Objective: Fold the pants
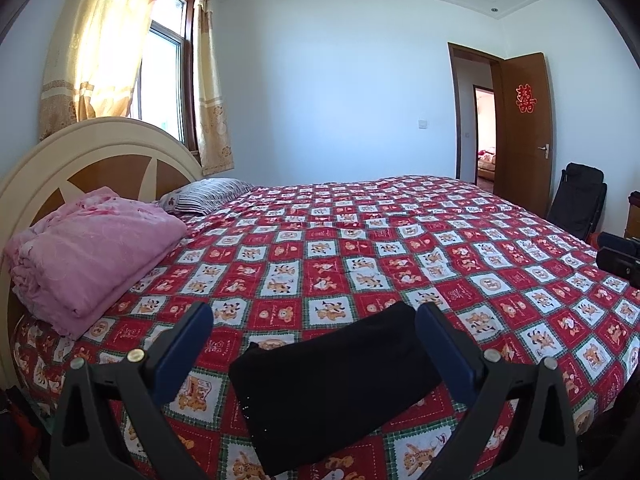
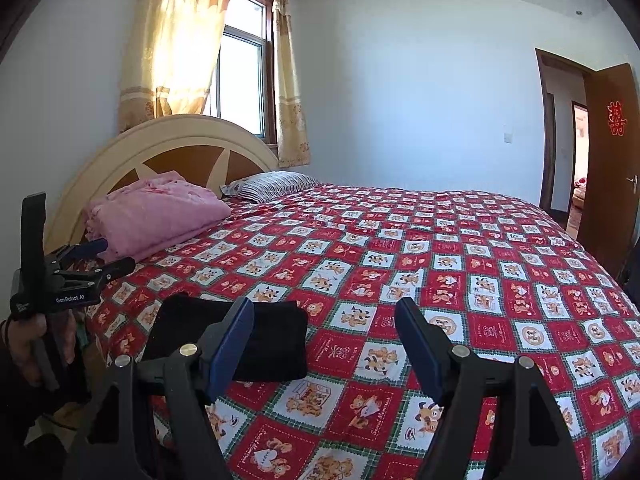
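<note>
The black pants (image 1: pixel 332 380) lie folded into a compact rectangle on the red patterned bedspread (image 1: pixel 360 240), close to the bed's near edge. My left gripper (image 1: pixel 314 316) hovers open just before them, its blue pads (image 1: pixel 196 332) standing wide to either side of the bundle without pressing on it. In the right wrist view the pants (image 2: pixel 276 340) sit to the left, partly behind one finger. My right gripper (image 2: pixel 324 312) is open over bare bedspread (image 2: pixel 440 260). The left gripper (image 2: pixel 104 258) shows at the far left, held by a hand (image 2: pixel 28 344).
A folded pink blanket (image 1: pixel 92 248) and a striped pillow (image 1: pixel 208 196) lie against the headboard (image 1: pixel 100 140) at the left. A curtained window (image 1: pixel 164 68) is behind it. An open brown door (image 1: pixel 524 128) and a black chair (image 1: pixel 576 200) stand at the far right.
</note>
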`<state>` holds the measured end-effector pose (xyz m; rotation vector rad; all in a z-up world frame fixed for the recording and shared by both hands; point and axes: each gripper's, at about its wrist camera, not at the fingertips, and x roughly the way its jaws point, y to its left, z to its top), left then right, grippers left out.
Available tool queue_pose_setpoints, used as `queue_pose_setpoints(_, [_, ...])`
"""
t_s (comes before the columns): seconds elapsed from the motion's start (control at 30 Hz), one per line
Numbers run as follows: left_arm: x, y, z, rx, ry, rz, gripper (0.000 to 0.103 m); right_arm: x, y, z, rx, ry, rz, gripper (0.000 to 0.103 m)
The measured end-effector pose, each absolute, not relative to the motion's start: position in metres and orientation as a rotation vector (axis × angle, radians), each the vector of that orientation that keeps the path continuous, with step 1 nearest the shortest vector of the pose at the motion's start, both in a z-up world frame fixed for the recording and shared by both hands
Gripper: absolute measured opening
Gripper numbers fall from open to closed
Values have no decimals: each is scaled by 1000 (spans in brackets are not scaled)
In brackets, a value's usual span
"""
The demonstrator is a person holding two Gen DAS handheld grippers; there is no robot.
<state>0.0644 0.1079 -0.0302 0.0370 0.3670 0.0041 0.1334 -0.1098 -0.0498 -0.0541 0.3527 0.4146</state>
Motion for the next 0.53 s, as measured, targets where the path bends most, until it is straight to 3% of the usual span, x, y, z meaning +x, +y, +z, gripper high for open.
queue_pose_setpoints(0.53, [74, 109, -49, 32, 434, 1, 103, 133, -98, -59, -95, 369, 419, 74])
